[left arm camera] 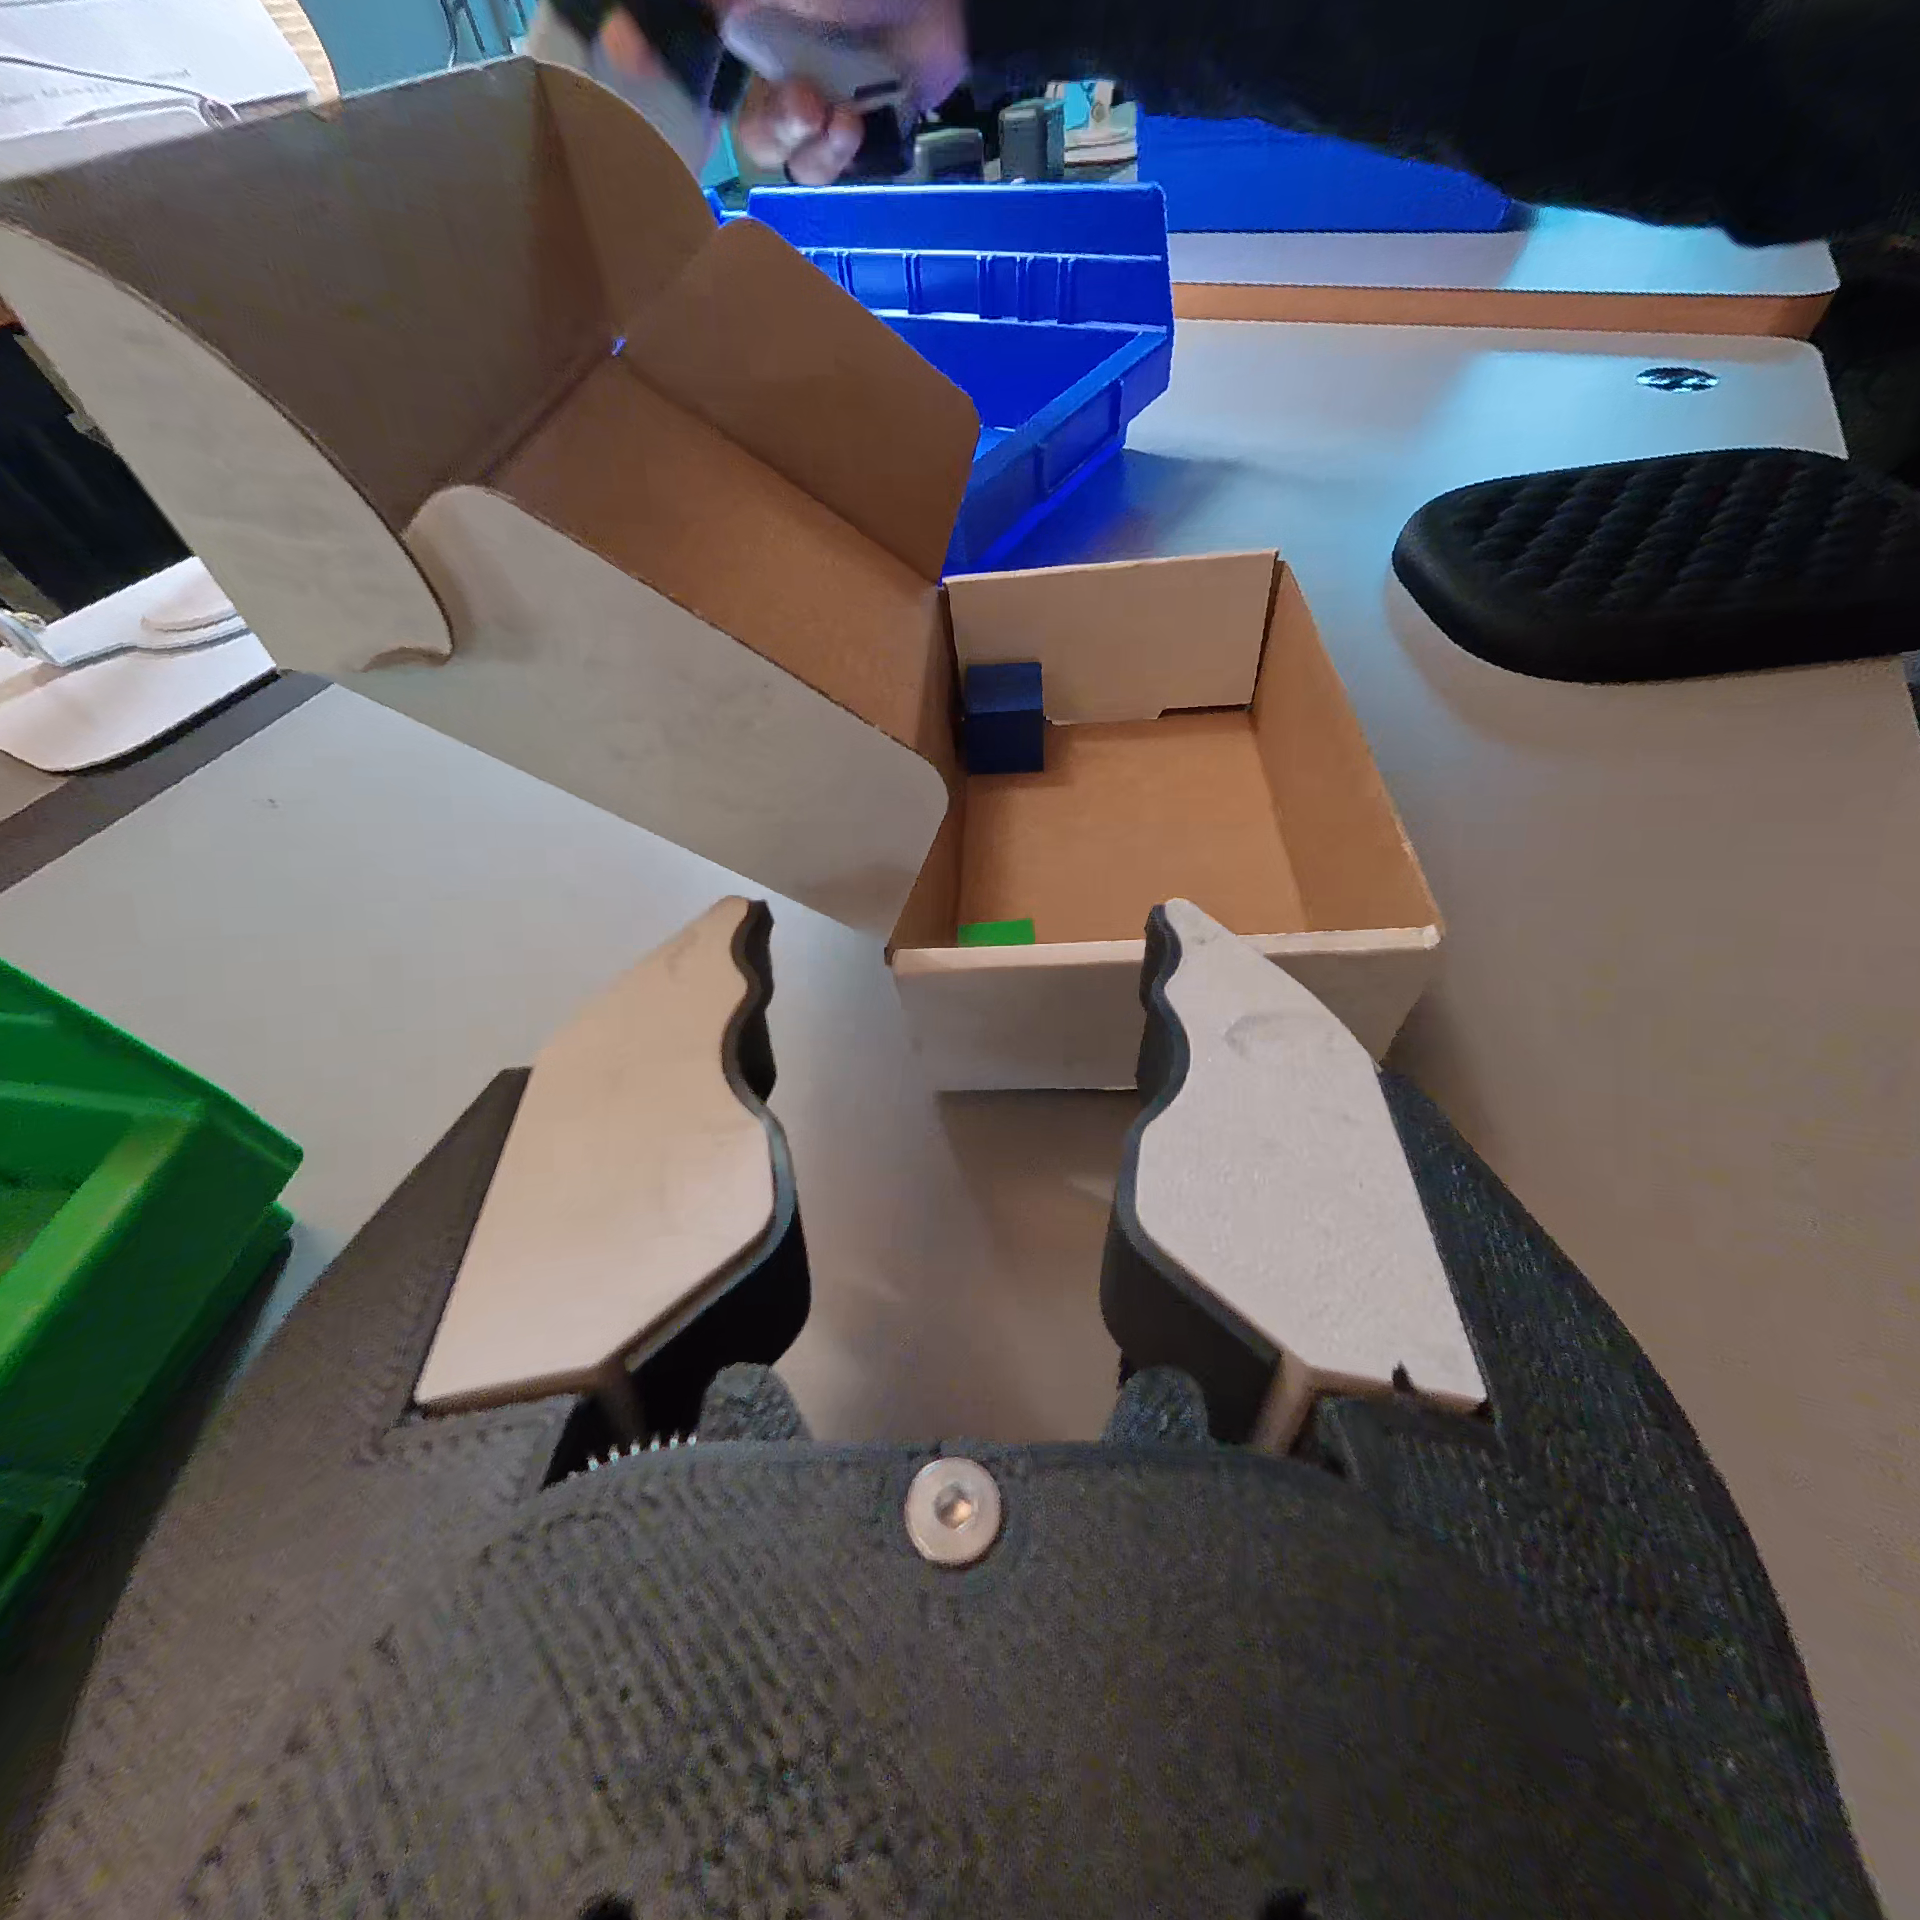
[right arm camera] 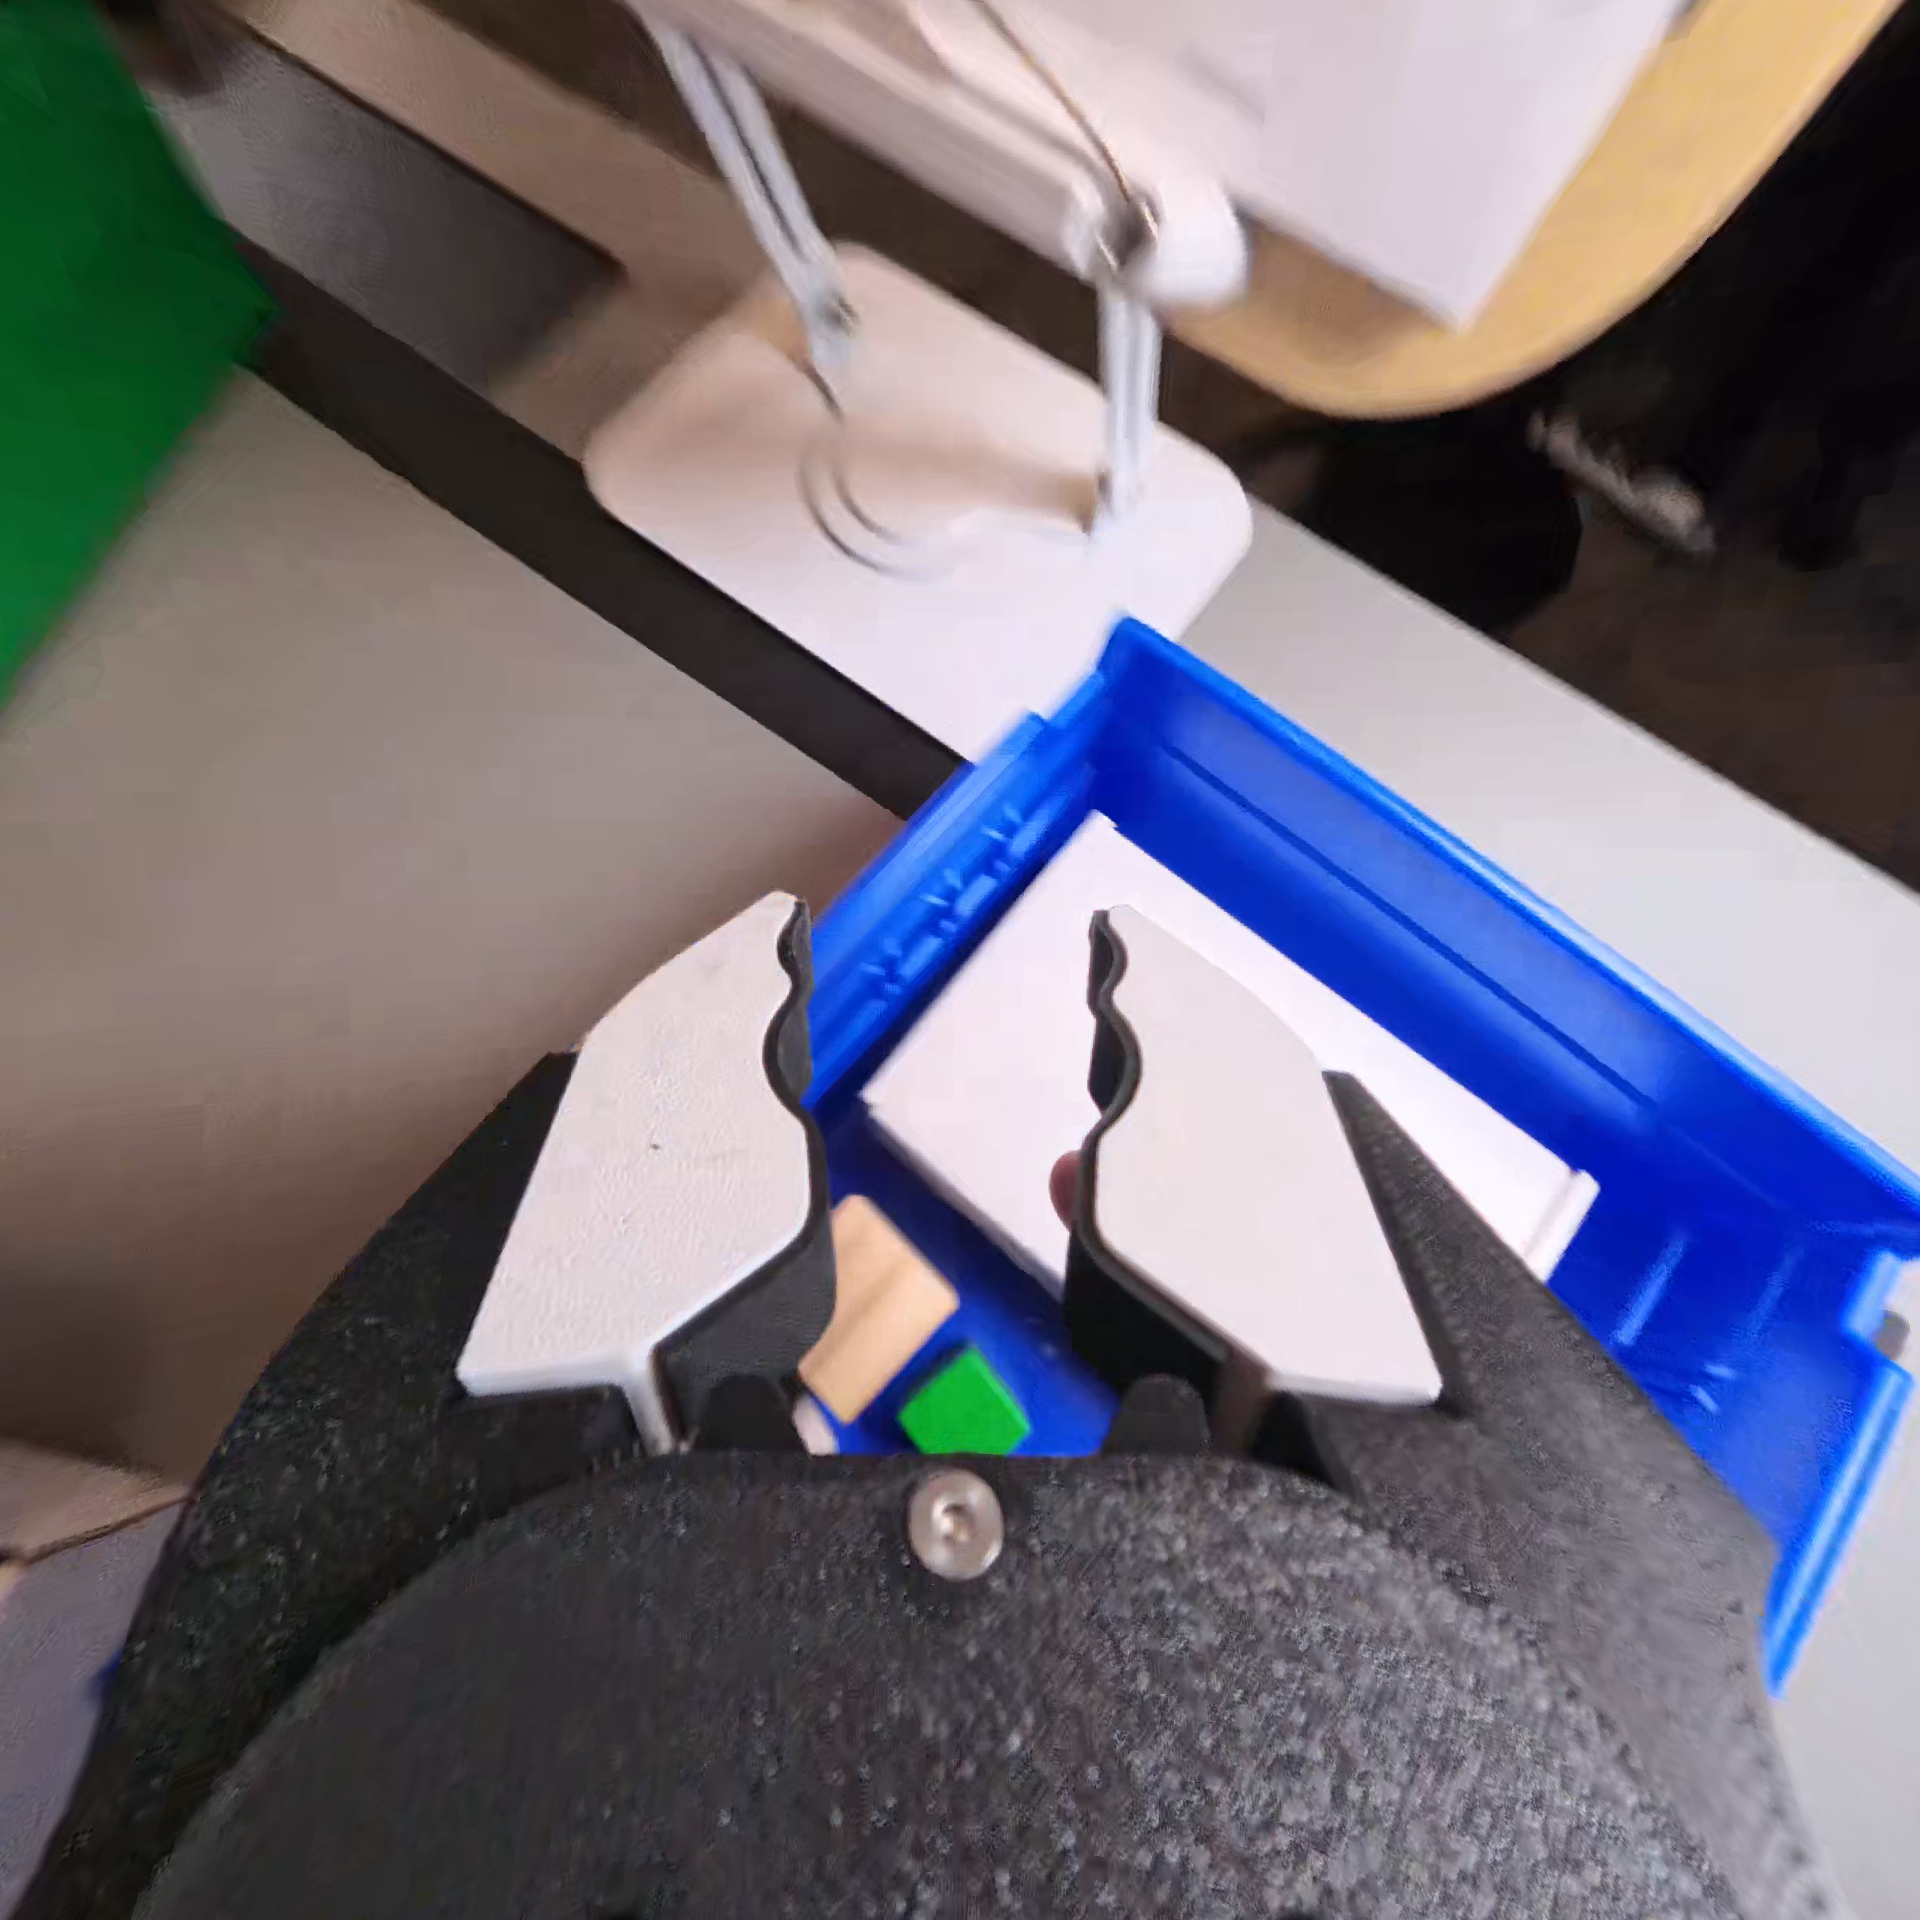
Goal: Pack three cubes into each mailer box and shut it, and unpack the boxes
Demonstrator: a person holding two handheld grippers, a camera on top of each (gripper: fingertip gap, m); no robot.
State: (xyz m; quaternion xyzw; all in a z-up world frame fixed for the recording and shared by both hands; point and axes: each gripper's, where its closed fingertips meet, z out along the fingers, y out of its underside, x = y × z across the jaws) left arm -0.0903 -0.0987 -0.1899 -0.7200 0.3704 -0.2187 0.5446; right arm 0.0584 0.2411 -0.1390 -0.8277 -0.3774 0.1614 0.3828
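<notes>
An open white mailer box (left arm camera: 1351, 790) stands on the table with its lid (left arm camera: 582, 436) raised to the left. Inside are a dark blue cube (left arm camera: 1003, 717) at the far left corner and a green cube (left arm camera: 995, 932) at the near wall. My left gripper (left arm camera: 956, 925) is open and empty just before the box's near wall. My right gripper (right arm camera: 945, 930) is open and empty over a blue bin (right arm camera: 1455, 935). That bin holds a flat white box (right arm camera: 997, 1049), a wooden cube (right arm camera: 883, 1320) and a green cube (right arm camera: 961, 1403).
The blue bin (left arm camera: 1039, 301) stands behind the mailer box. A green bin (left arm camera: 114, 1226) is at the left. A black padded armrest (left arm camera: 1662, 561) lies at the right. A white lamp base (right arm camera: 914, 540) sits beyond the bin. A hand (left arm camera: 821, 125) shows at the top. About 40 cm separates my left fingertips from my right.
</notes>
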